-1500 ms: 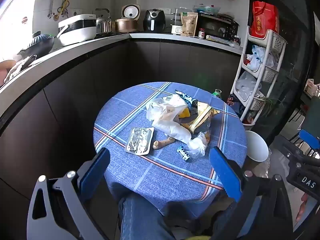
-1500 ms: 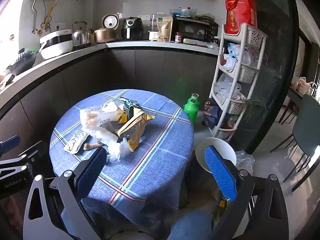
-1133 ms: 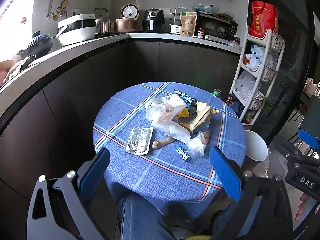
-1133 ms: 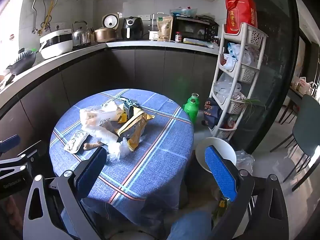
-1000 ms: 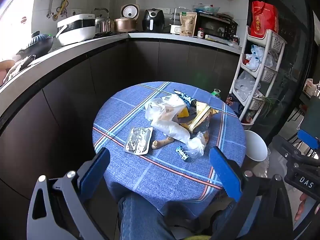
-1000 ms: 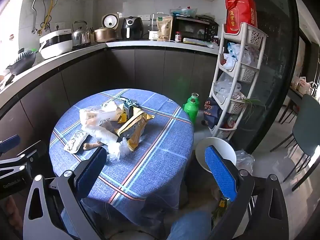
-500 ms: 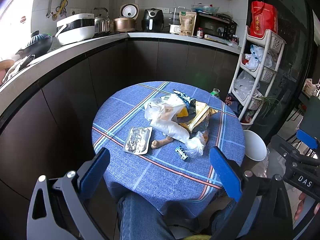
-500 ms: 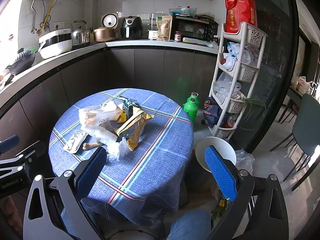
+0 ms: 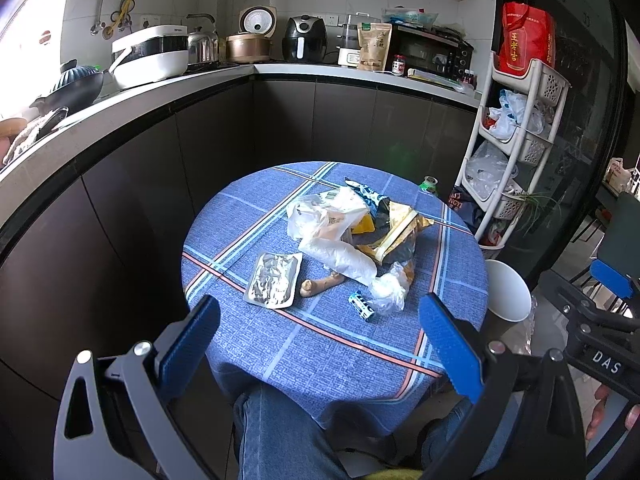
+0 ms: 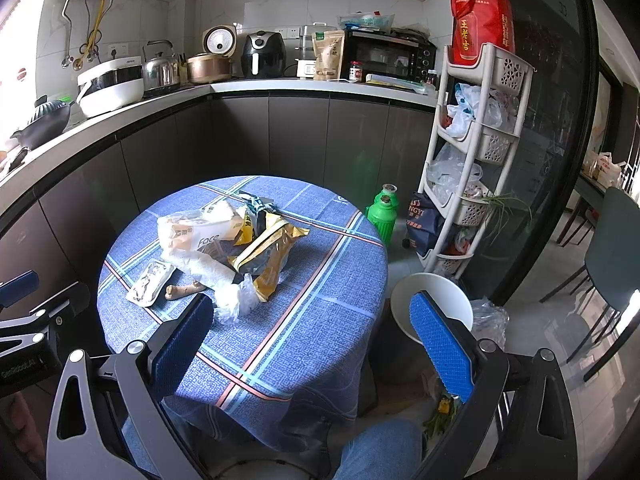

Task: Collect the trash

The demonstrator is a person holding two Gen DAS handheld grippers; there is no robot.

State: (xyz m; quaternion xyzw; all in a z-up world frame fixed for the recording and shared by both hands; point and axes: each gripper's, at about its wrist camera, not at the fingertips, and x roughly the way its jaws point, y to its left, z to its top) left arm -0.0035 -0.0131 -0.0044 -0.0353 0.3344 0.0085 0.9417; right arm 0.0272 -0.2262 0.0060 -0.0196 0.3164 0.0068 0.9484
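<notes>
A pile of trash lies on the round blue-checked table (image 9: 320, 352): a silver foil pouch (image 9: 275, 279), white plastic bags (image 9: 326, 216), a gold snack bag (image 9: 394, 230), a crumpled clear wrapper (image 9: 387, 290), a small blue wrapper (image 9: 361, 306) and a brown root piece (image 9: 322, 283). The same pile shows in the right wrist view, with the gold snack bag (image 10: 270, 250) in its middle. My left gripper (image 9: 320, 344) is open and empty, above the table's near edge. My right gripper (image 10: 310, 338) is open and empty, near the table's front right.
A white bin (image 10: 430, 306) stands on the floor right of the table. A green flask (image 10: 382, 212) and a white shelf rack (image 10: 476, 152) stand behind it. A dark counter (image 9: 160, 92) with appliances curves along the back. My knees (image 9: 280, 432) are under the table edge.
Both grippers have drifted slightly; the views are almost unchanged. Nothing on the table has moved.
</notes>
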